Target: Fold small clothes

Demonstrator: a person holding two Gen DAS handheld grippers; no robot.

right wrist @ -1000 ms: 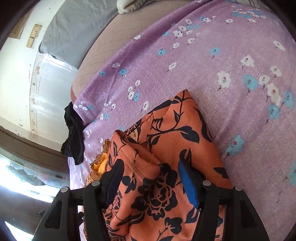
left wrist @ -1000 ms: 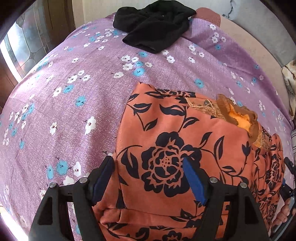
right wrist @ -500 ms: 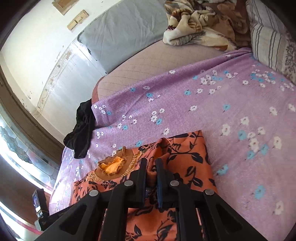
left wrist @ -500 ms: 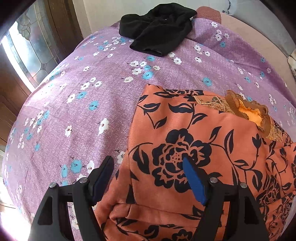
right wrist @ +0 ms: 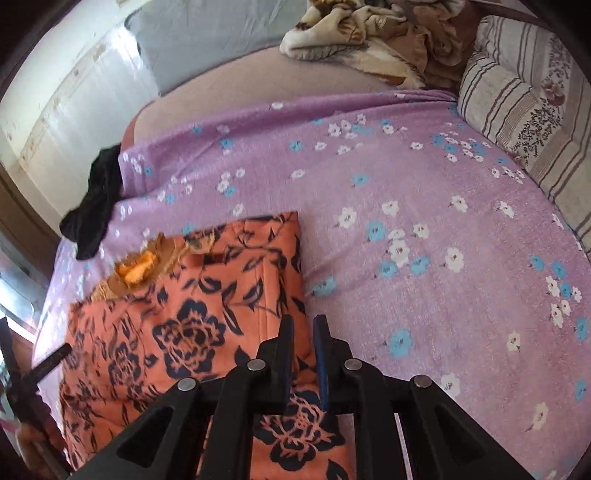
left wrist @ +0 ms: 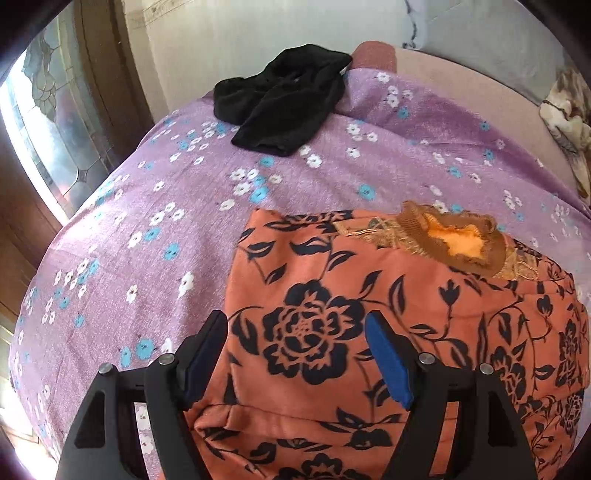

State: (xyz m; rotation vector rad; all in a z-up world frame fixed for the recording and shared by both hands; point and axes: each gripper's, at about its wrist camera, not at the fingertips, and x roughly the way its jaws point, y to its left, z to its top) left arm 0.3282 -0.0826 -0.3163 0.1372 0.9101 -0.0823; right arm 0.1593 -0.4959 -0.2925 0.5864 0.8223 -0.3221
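An orange garment with black flowers (left wrist: 369, 314) lies folded on the purple flowered bedsheet (left wrist: 166, 229), its brown neckline with orange lining (left wrist: 454, 240) at the far edge. My left gripper (left wrist: 295, 332) is open and hovers over the garment's near left part. In the right wrist view the garment (right wrist: 184, 325) lies at lower left. My right gripper (right wrist: 303, 328) is nearly shut over the garment's right edge, and a narrow gap shows between the jaws with nothing gripped.
A black garment (left wrist: 280, 99) lies crumpled at the sheet's far edge, also seen in the right wrist view (right wrist: 96, 199). A striped pillow (right wrist: 528, 110) and a brown blanket (right wrist: 376, 33) lie at the bed's far right. A window (left wrist: 48, 122) is left.
My right gripper closed on a raised fold of the garment, then the fold was laid down and the gripper drew back. My left gripper rose slightly, staying open.
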